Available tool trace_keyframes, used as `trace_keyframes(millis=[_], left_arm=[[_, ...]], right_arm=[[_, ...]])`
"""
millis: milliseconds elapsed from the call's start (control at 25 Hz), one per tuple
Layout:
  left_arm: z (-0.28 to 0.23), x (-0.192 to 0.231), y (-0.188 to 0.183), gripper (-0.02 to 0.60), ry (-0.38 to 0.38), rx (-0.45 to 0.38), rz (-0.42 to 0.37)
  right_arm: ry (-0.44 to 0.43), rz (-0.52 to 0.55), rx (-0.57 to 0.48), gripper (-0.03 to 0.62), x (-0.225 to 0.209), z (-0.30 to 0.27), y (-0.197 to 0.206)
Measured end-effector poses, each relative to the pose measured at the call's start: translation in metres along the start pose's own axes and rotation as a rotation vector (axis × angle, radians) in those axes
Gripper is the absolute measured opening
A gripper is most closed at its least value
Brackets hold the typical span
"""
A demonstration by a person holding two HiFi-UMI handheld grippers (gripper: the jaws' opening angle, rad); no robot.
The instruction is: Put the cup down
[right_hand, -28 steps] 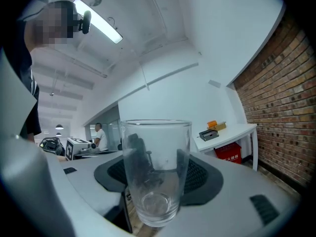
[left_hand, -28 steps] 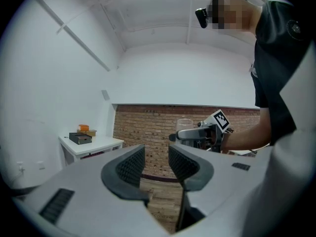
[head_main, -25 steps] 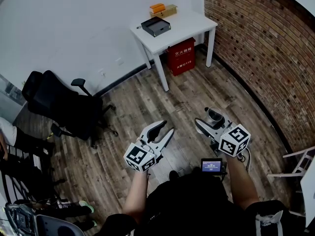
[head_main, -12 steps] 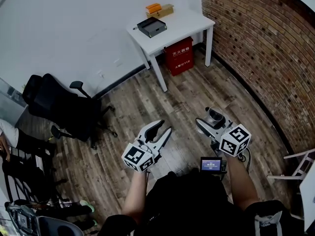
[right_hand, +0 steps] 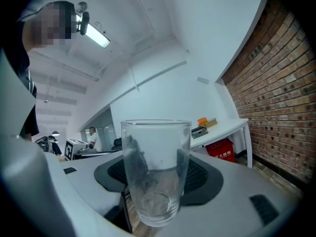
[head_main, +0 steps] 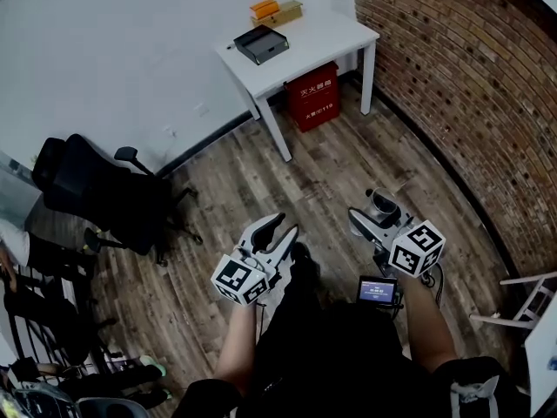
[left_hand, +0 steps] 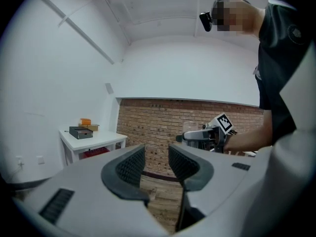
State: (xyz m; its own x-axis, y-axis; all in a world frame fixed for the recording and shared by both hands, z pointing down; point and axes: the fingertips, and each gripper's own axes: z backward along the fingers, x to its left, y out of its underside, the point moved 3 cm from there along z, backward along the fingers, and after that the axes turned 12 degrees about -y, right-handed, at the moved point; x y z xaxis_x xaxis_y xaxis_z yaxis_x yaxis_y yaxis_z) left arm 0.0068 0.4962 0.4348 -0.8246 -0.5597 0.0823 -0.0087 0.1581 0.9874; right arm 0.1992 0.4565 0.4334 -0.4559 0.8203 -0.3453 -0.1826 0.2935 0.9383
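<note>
A clear empty glass cup (right_hand: 155, 169) stands upright between the dark pads of my right gripper (right_hand: 157, 174), which is shut on it. In the head view the cup (head_main: 381, 205) sits in my right gripper (head_main: 376, 213) above the wooden floor, well short of the white table (head_main: 326, 46). My left gripper (head_main: 274, 233) is held beside it at the left. Its jaws stand a little apart with nothing between them, as the left gripper view shows (left_hand: 154, 164). That view also shows the cup (left_hand: 191, 130) in the other gripper against the brick wall.
The white table carries a dark box (head_main: 261, 44) and an orange box (head_main: 277, 10); a red bin (head_main: 315, 97) stands under it. A brick wall (head_main: 470, 85) runs along the right. A black office chair (head_main: 104, 194) stands at the left. A person's legs and shoes lie below the grippers.
The table and chair have shifted slightly up and left in the head view as the person steps forward. Both grippers keep their pose and the cup stays held.
</note>
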Motion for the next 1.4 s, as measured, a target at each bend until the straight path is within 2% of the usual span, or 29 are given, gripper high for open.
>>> trace_keyframes(millis=[320, 560, 840, 1120, 1400], left_arm=[[-0.091, 0.083, 0.001, 0.143, 0.049, -0.012, 0.031], [-0.169, 0.175, -0.026, 0.143, 0.093, 0.001, 0.014], [-0.237, 0.275, -0.052, 0.143, 0.097, 0.009, -0.003], [-0.278, 0.326, -0.053, 0.143, 0.1, 0.02, 0.034], [-0.335, 0.366, -0.055, 0.143, 0.069, 0.017, 0.04]], right_arm=[[0.064, -0.01, 0.026, 0.281, -0.085, -0.06, -0.011], [0.102, -0.006, 0.021, 0.281, -0.162, -0.149, -0.055], [0.102, -0.013, 0.019, 0.281, -0.231, -0.247, -0.089], [0.107, -0.037, 0.046, 0.281, -0.279, -0.295, -0.095], [0.069, -0.058, 0.042, 0.281, -0.347, -0.34, -0.103]])
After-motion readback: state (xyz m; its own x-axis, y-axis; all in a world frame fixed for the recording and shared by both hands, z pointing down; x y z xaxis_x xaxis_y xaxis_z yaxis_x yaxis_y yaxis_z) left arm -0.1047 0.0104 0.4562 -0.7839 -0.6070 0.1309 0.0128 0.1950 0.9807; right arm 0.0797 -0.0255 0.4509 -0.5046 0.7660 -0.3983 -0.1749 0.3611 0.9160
